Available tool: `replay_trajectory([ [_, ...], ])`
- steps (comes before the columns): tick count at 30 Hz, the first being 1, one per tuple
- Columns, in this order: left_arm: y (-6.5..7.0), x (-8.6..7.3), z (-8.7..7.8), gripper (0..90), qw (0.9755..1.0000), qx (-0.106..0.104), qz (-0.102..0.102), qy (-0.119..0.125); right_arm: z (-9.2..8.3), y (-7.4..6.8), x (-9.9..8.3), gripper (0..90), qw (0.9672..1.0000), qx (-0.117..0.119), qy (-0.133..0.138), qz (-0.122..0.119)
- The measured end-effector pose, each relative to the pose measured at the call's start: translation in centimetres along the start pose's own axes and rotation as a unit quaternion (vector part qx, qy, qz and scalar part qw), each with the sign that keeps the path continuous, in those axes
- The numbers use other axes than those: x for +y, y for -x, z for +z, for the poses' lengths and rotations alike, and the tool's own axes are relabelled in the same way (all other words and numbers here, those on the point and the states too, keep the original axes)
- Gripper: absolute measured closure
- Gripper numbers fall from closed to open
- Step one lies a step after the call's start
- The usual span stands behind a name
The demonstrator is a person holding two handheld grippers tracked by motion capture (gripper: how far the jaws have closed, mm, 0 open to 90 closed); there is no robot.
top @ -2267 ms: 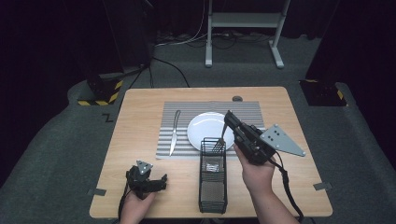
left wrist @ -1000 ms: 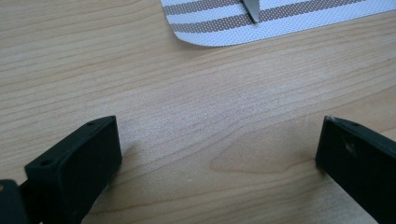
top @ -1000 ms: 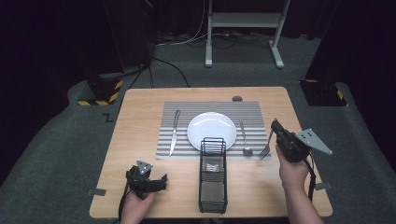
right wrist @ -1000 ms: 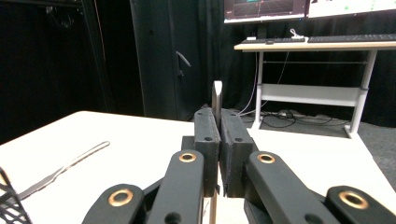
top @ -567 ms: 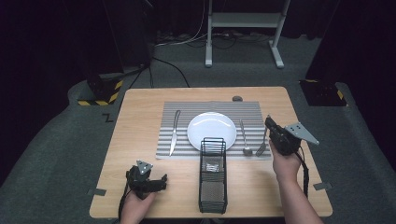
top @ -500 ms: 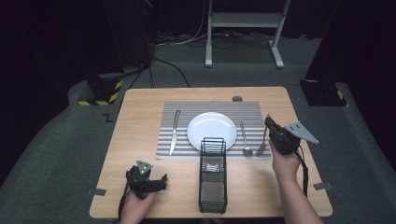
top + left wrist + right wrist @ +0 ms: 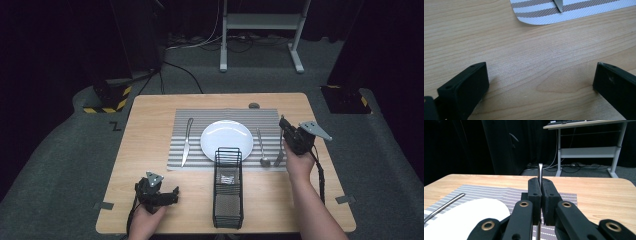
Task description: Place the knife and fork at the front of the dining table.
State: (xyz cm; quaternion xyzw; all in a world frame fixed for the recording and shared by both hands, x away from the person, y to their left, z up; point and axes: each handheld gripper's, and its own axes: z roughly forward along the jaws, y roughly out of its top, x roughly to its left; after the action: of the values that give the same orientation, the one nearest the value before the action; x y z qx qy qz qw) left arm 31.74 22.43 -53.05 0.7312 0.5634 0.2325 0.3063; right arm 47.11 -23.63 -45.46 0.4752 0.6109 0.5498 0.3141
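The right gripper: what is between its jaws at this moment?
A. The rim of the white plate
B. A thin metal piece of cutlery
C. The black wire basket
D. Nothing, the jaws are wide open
B: in the right gripper view the right gripper has its jaws closed on a thin metal utensil handle that sticks up between them.

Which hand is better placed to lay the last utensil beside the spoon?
Right: the right gripper is shut on the fork, next to the spoon. The left gripper rests open, far off.

Left gripper (image 7: 156,189): we hold it low at the near left, jaws spread wide. Right gripper (image 7: 286,127): we hold it raised at the right, forearm extended, jaws closed on a thin metal handle (image 7: 540,176), seemingly cutlery.
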Motion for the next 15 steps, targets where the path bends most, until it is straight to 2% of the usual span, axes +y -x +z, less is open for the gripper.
replay_trajectory([
  [6,0.0,-0.01,-0.01,0.4,1.0,-0.001,0.0,0.0,0.71,0.04,-0.33,86.8,1.0,-0.004,0.001,0.004],
  [15,0.01,-0.03,-0.03,0.5,1.0,0.0,0.001,0.0,0.25,-0.2,-0.51,86.5,0.9999,-0.009,0.011,-0.002],
])
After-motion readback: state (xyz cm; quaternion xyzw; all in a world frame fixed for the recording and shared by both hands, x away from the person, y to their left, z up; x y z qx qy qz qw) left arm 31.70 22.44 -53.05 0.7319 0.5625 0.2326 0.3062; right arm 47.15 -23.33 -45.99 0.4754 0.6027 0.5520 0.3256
